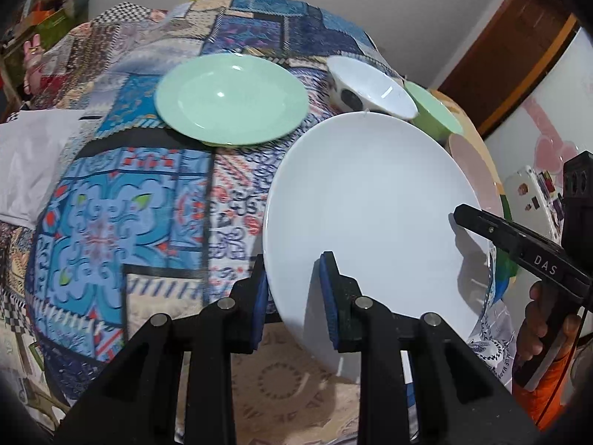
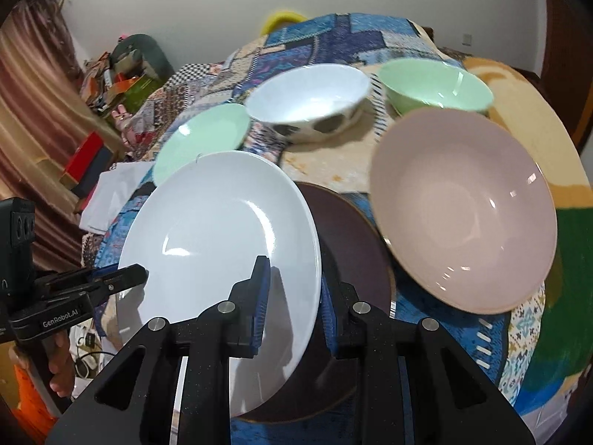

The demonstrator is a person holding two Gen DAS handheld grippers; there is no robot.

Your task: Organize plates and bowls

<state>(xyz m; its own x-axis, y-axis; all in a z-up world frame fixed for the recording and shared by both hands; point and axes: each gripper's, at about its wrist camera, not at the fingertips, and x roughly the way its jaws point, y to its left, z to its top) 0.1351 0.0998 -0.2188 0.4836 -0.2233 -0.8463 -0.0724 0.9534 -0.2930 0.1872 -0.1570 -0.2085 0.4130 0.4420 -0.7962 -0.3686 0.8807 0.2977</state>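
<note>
A large white plate [image 1: 370, 215] [image 2: 222, 230] hangs tilted above the table, gripped from both sides. My left gripper [image 1: 296, 296] is shut on its left rim, and its black tip [image 2: 126, 274] shows in the right wrist view. My right gripper [image 2: 292, 296] is shut on the opposite rim, with its finger [image 1: 470, 218] lying over the plate. A dark brown plate [image 2: 352, 244] lies under the white one. Around it are a pink dish [image 2: 463, 207], a spotted white bowl [image 2: 307, 100] [image 1: 370, 85], a green bowl [image 2: 433, 85] [image 1: 433, 111] and a green plate [image 1: 229, 100] [image 2: 200, 141].
A patchwork cloth [image 1: 111, 204] covers the table. A white folded cloth [image 1: 33, 155] lies at its left edge. Boxes and clutter [image 2: 111, 74] are piled beyond the table on the left. A hand [image 1: 537, 319] holds the right gripper's handle.
</note>
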